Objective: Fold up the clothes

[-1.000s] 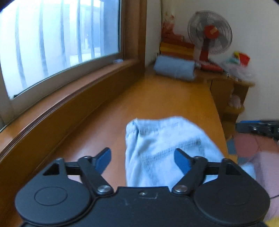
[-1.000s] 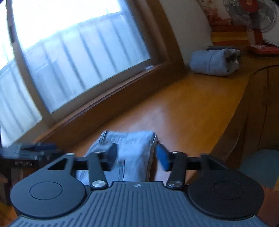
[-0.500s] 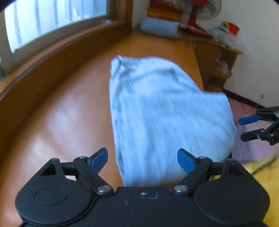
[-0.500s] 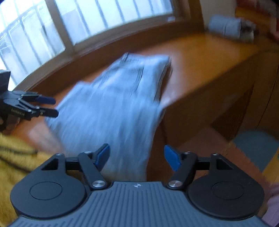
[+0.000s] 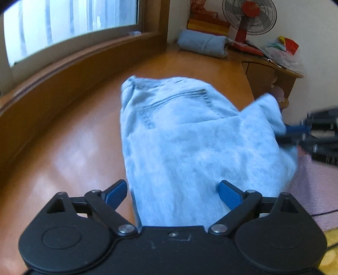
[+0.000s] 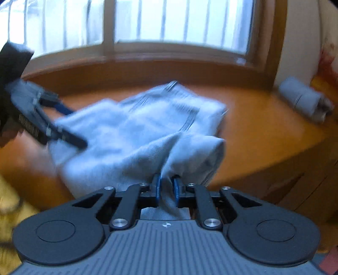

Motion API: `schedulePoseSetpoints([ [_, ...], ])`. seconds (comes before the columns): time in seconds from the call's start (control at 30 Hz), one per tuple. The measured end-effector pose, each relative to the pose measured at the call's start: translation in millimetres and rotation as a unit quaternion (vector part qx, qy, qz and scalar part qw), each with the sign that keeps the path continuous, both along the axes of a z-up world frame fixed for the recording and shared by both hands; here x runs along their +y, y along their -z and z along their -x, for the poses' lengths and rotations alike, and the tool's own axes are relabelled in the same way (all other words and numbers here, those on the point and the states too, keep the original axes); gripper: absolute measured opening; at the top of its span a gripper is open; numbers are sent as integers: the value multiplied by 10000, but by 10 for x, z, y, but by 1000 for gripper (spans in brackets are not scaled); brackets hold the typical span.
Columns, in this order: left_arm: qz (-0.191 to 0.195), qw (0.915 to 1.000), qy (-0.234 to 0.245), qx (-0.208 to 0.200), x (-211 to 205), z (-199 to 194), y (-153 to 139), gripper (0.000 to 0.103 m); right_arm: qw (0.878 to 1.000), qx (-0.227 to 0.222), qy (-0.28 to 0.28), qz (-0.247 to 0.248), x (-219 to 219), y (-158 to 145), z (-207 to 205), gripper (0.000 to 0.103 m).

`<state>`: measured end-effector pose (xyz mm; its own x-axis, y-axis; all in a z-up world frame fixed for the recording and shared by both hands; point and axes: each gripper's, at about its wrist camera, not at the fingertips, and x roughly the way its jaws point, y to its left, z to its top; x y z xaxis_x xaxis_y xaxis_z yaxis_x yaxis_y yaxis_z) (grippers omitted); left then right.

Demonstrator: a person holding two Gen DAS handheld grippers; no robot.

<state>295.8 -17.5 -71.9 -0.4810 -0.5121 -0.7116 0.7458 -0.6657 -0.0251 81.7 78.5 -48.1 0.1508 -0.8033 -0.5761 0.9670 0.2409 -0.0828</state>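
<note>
Pale blue jeans [image 5: 190, 135], folded, back pocket up, lying on the wooden ledge [image 5: 74, 148], one corner lifted

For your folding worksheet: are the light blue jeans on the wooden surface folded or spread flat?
Folded, roughly. The light blue jeans lie doubled in layers; the right gripper pinches one raised edge.

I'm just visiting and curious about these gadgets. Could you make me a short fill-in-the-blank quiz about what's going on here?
1. The right gripper is shut on a fold of the light ____ jeans.
2. The left gripper has its jaws ____, with nothing pinched.
3. The jeans lie on a wooden ____ below the window.
4. At the far end, next to the fan, sits another garment that is already ____ up.

Missing words: blue; open; counter; rolled
</note>
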Motion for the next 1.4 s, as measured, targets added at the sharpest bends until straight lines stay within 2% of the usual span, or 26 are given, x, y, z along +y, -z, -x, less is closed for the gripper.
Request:
schedulePoseSetpoints([
  [0.1,35,10000,-35,33,-106,66,67,99,9995,285,17,125,-217,-52,-32,16],
  [0.23,-323,9983,-319,371,-244,49,151,100,9969,751,87,201,-385,113,-81,26],
  [0.27,-375,9977,-374,414,-240,36,151,100,9968,733,190,255,-376,107,-52,35],
  [0.3,-368,9977,-388,421,-205,19,137,99,9967,639,376,317,-327,85,-12,50],
  [0.33,-309,9980,-372,399,-145,-3,110,98,9962,533,573,380,-272,60,28,57],
  [0.37,-251,9983,-356,378,-85,-25,84,98,9959,379,685,463,-182,43,95,71],
  [0.4,-192,9986,-340,356,-25,-48,58,98,9952,216,782,549,-85,27,165,79],
  [0.43,-148,9988,-321,336,38,-79,30,98,9941,53,879,635,11,11,235,81],
  [0.57,-78,9996,-187,200,317,-220,-44,98,9963,-393,665,365,314,56,430,81],
  [0.67,-51,10000,-27,-25,501,-202,16,98,9989,-340,317,96,458,175,425,82],
  [0.77,-71,9998,85,-167,562,-84,139,98,9996,-267,1,-129,412,344,352,82],
  [0.83,-52,9998,118,-180,555,6,221,98,9998,-151,-84,-87,361,427,298,82],
  [0.9,163,9996,75,-217,537,82,277,98,9999,9,-108,71,313,493,242,81],
  [1.0,229,9996,-24,-151,456,114,265,85,9989,252,-204,344,206,493,170,75],
  [1.13,214,9996,-157,-95,421,129,246,77,9965,441,-449,558,167,444,143,67],
  [1.17,198,9996,-214,-35,432,133,230,75,9963,415,-523,545,144,430,151,55],
  [1.2,175,9995,-264,14,443,140,207,70,9965,299,-598,500,121,400,180,44],
  [1.27,81,9994,-344,49,463,159,127,66,9969,-4,-656,425,92,302,268,36],
  [1.33,-108,9986,-518,59,516,167,-9,65,9958,-450,-721,344,62,144,382,34],
  [1.4,-258,9965,-742,295,607,131,-185,65,9921,-893,-811,342,64,-52,486,33],
])
